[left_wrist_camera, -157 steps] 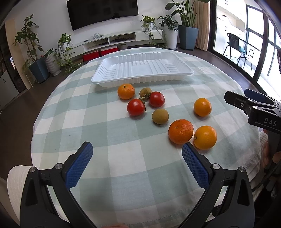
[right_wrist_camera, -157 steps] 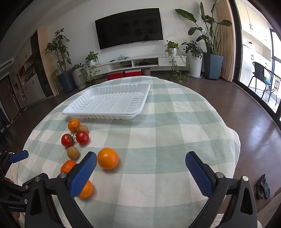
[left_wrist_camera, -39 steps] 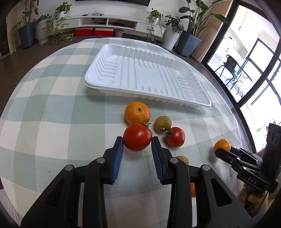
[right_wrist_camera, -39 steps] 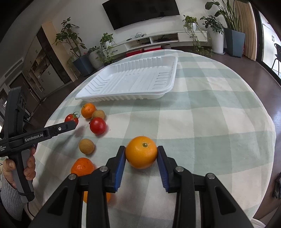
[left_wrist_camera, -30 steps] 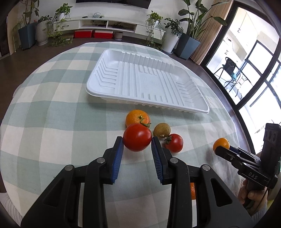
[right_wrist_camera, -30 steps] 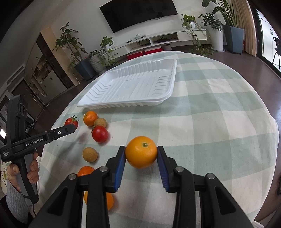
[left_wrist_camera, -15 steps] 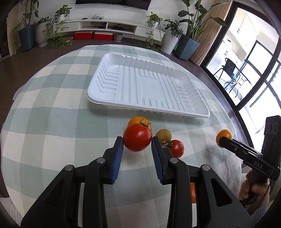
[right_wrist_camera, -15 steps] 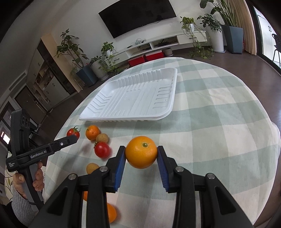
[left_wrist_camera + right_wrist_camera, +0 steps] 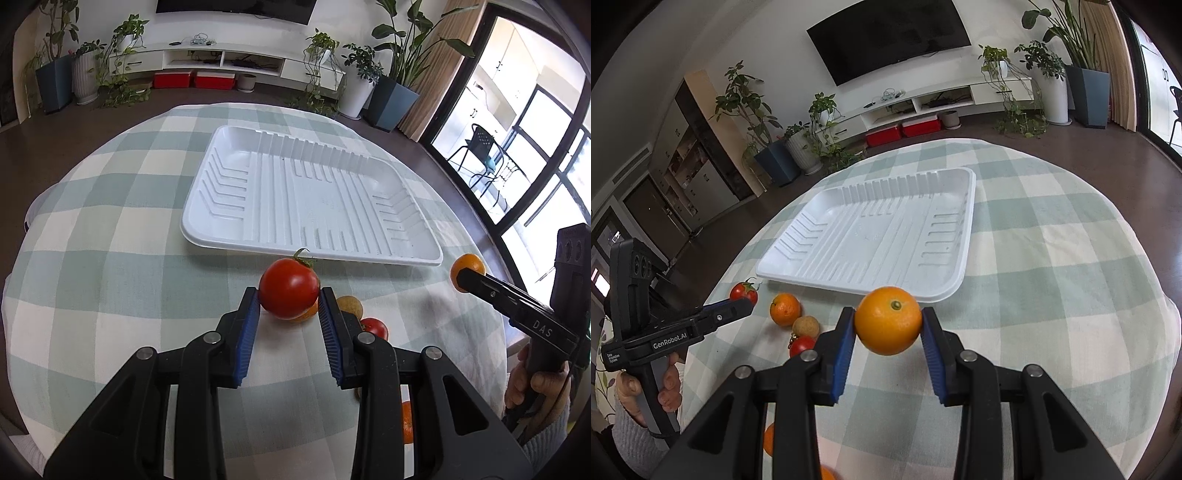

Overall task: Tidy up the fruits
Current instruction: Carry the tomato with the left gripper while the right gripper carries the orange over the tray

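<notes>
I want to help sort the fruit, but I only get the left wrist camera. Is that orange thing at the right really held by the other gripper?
Observer: Yes. The right gripper is shut on the orange, with a blue pad pressing each side.
Operator: What's hiding behind my tomato?
Observer: A mandarin. It lies on the tablecloth beside a small brown fruit, just short of the tray.
</notes>
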`<action>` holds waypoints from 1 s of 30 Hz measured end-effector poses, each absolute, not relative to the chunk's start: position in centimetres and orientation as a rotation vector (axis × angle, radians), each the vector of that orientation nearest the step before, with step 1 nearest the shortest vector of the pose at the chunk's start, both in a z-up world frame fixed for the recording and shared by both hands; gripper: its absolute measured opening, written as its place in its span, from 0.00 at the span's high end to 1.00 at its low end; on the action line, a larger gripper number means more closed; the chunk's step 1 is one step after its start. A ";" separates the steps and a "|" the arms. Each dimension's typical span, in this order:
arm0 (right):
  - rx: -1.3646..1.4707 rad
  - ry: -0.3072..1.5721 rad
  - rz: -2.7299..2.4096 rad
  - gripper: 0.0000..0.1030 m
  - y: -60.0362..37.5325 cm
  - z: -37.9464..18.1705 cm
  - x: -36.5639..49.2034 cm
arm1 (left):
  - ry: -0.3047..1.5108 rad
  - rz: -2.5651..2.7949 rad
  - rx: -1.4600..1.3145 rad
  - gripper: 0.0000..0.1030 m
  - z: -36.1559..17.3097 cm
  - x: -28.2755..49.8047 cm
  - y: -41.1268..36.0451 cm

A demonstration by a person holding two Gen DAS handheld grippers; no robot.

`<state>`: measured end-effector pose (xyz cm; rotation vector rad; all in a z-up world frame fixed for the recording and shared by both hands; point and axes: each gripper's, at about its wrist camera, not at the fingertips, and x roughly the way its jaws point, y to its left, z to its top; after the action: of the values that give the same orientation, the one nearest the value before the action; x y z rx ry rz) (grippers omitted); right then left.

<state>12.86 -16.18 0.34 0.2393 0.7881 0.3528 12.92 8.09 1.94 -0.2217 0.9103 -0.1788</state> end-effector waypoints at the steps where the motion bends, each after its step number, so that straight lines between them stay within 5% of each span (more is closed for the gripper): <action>1: 0.236 0.787 0.354 0.63 -16.1 0.4 13.2 | 0.910 -0.179 -0.220 0.70 1.9 13.1 8.1; 30: 0.179 0.799 0.354 0.63 -14.9 0.2 19.5 | 0.907 -0.195 -0.172 0.70 2.7 20.1 8.2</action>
<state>19.47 -14.87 0.17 0.1788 0.7990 0.3542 20.08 8.21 2.70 -0.1715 0.9072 -0.1955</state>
